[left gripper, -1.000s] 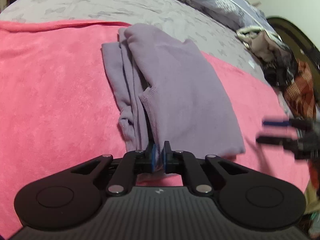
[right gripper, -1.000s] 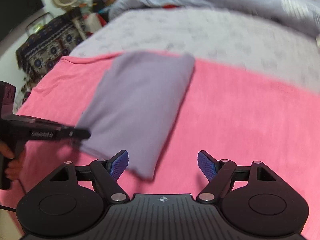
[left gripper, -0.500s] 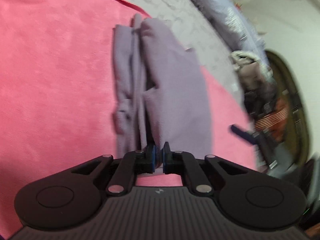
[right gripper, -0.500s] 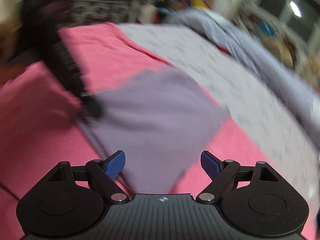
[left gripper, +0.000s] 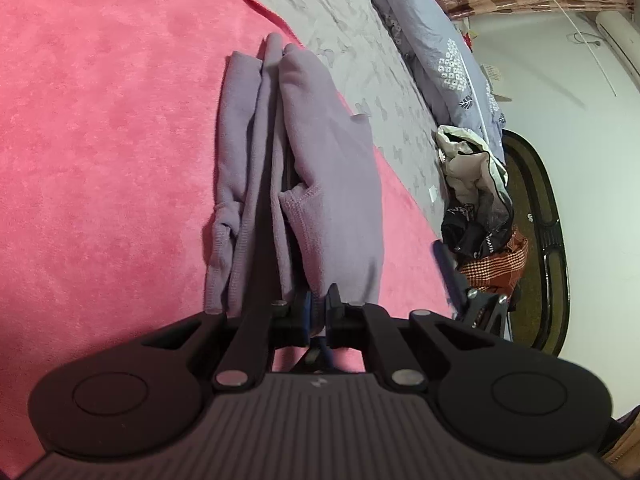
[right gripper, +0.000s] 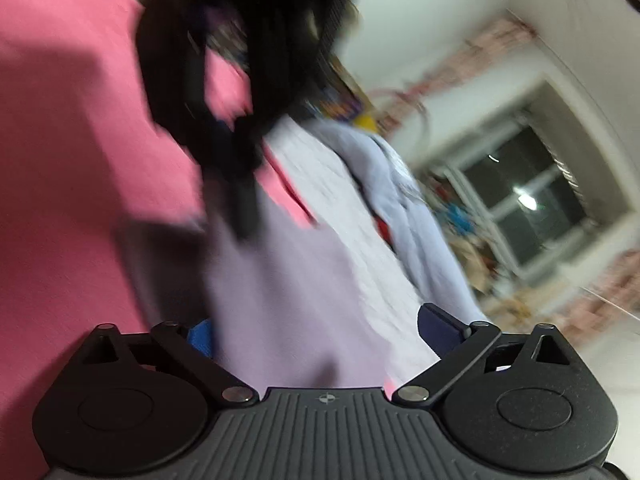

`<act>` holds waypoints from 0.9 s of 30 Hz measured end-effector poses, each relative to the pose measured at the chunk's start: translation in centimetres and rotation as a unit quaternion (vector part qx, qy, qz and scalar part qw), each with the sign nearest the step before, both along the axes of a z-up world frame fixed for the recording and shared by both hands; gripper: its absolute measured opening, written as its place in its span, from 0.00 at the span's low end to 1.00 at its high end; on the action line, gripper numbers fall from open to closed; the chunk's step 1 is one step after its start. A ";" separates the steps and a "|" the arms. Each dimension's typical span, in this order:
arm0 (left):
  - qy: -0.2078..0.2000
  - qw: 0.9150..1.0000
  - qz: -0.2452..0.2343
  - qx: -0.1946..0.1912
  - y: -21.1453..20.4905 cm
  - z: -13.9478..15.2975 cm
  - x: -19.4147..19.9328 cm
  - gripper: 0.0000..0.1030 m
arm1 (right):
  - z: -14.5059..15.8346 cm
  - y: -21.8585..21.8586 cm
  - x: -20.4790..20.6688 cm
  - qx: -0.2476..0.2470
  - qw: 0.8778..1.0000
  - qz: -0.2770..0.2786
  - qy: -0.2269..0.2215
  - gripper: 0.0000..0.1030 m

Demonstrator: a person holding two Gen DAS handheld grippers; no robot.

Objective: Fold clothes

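Lilac knit garment point(left gripper: 320, 184): folded in several layers, lying on the pink blanket point(left gripper: 100, 140), running from 12 o'clock down to the centre of the left wrist view; stitched hem edges visible on the near end.

Left gripper point(left gripper: 318, 312): clenched on the near edge of the lilac garment, blue pads pressed together with fabric pinched between them.

Right gripper point(right gripper: 320, 330): released, jaws wide apart, blue fingers point(right gripper: 438, 326) at either side of the garment's edge, which lies between them at 6 o'clock in the right wrist view; whether the pads touch the cloth cannot be told, as this view is blurred. Part of it also shows at 4 o'clock in the left wrist view, beside the garment.

Grey patterned bedsheet point(left gripper: 332, 28): beyond the blanket, toward 1 o'clock.

Pale blue duvet point(left gripper: 432, 40): bunched along the far edge of the bed.

Heap of mixed clothes point(left gripper: 476, 208): at 3 o'clock, off the blanket's edge.

Window point(right gripper: 532, 200): at 3 o'clock in the right wrist view, blurred.
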State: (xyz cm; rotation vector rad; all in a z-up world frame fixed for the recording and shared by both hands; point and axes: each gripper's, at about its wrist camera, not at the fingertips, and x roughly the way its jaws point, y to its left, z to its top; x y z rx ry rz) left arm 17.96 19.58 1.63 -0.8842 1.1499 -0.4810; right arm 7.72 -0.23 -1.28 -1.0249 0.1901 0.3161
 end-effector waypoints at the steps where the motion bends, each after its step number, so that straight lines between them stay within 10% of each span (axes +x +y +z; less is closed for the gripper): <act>1: -0.001 1.000 -0.004 0.008 0.1 0.0 0.0 0.03 | -0.2 -0.8 0.3 -0.007 1.000 -0.022 0.001 0.97; 20: -0.033 0.994 -0.056 0.092 -0.5 -2.2 -1.8 0.12 | -0.3 -5.6 1.4 0.024 0.997 -0.073 0.018 0.98; 27: -0.054 0.992 -0.061 0.100 -0.6 -2.0 -2.4 0.13 | 2.4 -9.2 2.5 0.147 0.960 -0.113 0.210 0.94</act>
